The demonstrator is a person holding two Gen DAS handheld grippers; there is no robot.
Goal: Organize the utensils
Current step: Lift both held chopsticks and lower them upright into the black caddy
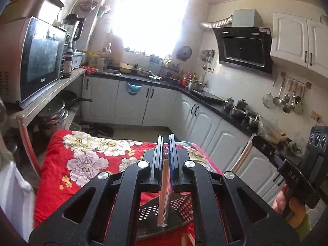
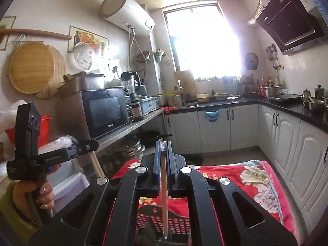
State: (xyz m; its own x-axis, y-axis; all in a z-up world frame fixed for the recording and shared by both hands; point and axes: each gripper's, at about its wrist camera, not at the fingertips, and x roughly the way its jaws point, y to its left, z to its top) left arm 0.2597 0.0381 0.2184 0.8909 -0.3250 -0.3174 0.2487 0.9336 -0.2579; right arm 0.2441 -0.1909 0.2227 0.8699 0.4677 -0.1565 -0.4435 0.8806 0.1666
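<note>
- A slim pack of wooden chopsticks in clear plastic wrap (image 1: 165, 186) is clamped between the jaws of the left gripper (image 1: 166, 141); the jaws are pressed nearly together on it, and its lower end hangs toward 6 o'clock, over the basket.
- A second wrapped chopstick pack (image 2: 164, 192) sits in the right gripper (image 2: 163, 146), whose jaws are likewise closed tight on it; the crinkled wrap tip pokes out at 12 o'clock between the blue pads, and the long end runs down to 6 o'clock.
- Below both packs lies a dark perforated plastic basket (image 1: 180, 207), seen through the frame of each gripper, at 6 o'clock in both views.
- The basket rests on a red cloth with large pale flowers (image 1: 86, 160), which spreads from the centre toward 9 o'clock in the left view and toward 3 o'clock in the right view.
- In the left view a hand (image 1: 287, 205) grips the handle of the other gripper at 4 o'clock; in the right view a hand (image 2: 44, 194) holds the other handle at 8 o'clock.
- Beyond the cloth, white cabinets (image 1: 207, 123) under a dark counter run from 12 to 3 o'clock.
- A microwave (image 1: 39, 59) stands on a shelf at 9 o'clock in the left view.
- A black range hood (image 1: 244, 49) hangs at 2 o'clock, and a bright window (image 1: 151, 14) fills 12 o'clock.
</note>
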